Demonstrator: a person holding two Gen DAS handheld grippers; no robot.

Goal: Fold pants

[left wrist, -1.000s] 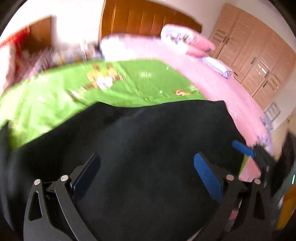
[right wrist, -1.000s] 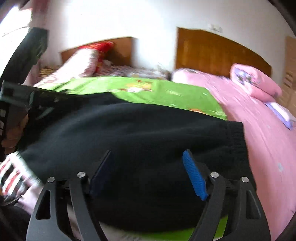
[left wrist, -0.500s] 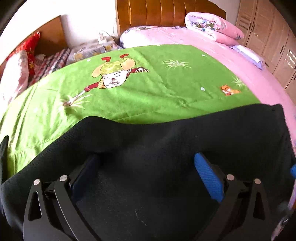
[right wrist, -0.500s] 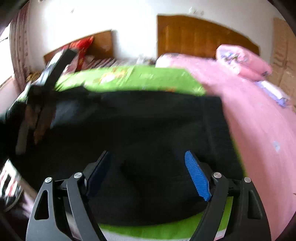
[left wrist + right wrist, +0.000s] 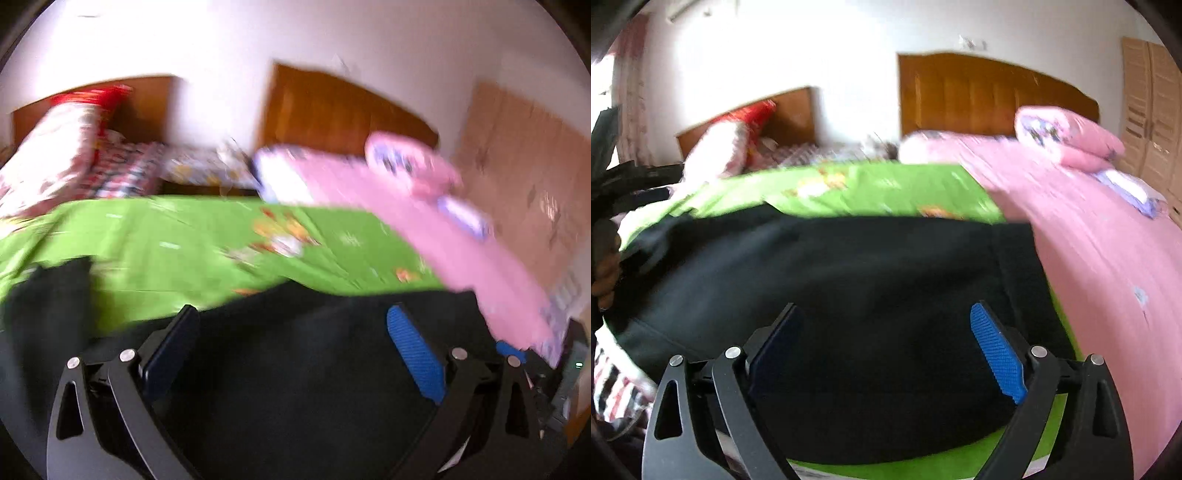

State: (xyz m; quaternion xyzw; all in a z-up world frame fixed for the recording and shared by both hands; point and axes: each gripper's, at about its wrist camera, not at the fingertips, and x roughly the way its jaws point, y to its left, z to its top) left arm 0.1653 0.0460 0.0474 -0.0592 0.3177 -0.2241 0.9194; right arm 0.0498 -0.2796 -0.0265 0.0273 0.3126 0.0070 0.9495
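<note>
black pants (image 5: 849,280) lie spread flat on the green sheet (image 5: 879,188) of the bed, so there's room to fold. right tool (image 5: 886,332) hangs over them, jaws wide apart, holding nothing. left tool (image 5: 291,332) too: spread wide, empty, above the dark cloth. view is blurred. my guess: both are lining up for an edge grab.

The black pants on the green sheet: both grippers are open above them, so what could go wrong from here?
1. The black fleece pants are thick and already layered, so the open right gripper may pinch only the top layer and undo the fold.
2. Both views are motion-blurred; a fast approach by the open left gripper could land off the edge.
3. Dragging the pants may wrinkle the green cartoon-print sheet beneath.
</note>
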